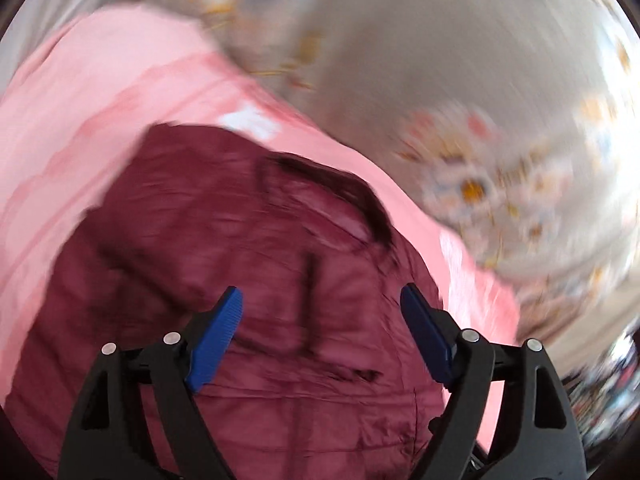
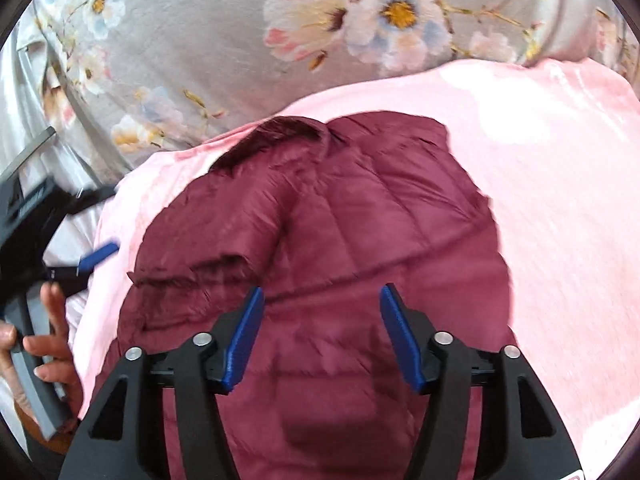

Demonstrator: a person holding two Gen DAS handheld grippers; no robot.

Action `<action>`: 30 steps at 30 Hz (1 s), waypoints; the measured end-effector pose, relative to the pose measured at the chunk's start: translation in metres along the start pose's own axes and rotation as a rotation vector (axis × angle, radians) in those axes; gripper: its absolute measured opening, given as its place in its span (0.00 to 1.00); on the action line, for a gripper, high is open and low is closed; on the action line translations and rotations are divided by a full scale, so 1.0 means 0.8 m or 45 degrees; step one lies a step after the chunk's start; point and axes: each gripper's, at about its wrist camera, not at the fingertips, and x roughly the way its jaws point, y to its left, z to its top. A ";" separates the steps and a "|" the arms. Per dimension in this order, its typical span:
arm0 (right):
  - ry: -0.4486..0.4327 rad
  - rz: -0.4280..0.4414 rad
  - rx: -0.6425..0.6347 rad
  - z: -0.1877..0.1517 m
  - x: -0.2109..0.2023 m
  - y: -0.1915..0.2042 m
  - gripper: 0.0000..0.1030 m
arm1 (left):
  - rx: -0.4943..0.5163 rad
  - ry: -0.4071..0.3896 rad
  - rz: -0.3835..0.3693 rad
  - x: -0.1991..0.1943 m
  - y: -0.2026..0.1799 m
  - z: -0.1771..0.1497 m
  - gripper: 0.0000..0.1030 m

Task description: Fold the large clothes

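The jacket point(image 2: 320, 248) lies on the blanket point(image 2: 560, 200), which lies on the bedsheet point(image 2: 200, 40). The left gripper point(image 2: 98, 254) is left of the jacket.

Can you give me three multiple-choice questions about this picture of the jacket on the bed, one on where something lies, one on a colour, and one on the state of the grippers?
1. What does the jacket lie on?
A. a pink blanket
B. a bare wooden floor
C. a chair

2. What colour is the jacket?
A. navy blue
B. dark red
C. green

3. How do the jaws of the right gripper stand?
A. clamped on a sleeve
B. shut on nothing
C. open, with nothing between them

Answers:
1. A, since pink cloth shows all round the jacket, with the flowered sheet beyond it.
2. B, since the quilted fabric is dark red in both views.
3. C, since the blue pads stand apart above the jacket and pinch no cloth; the left gripper stands the same way.
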 end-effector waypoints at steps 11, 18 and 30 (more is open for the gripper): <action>0.053 -0.213 -0.524 0.011 0.105 0.130 0.65 | -0.370 0.052 0.273 0.036 0.172 0.045 0.71; -0.138 -0.310 0.064 0.069 0.063 0.017 0.66 | -0.239 0.047 0.413 0.057 0.182 0.040 0.67; 0.078 -0.115 0.244 0.059 0.083 -0.058 0.65 | -0.397 0.055 0.304 0.049 0.182 0.054 0.47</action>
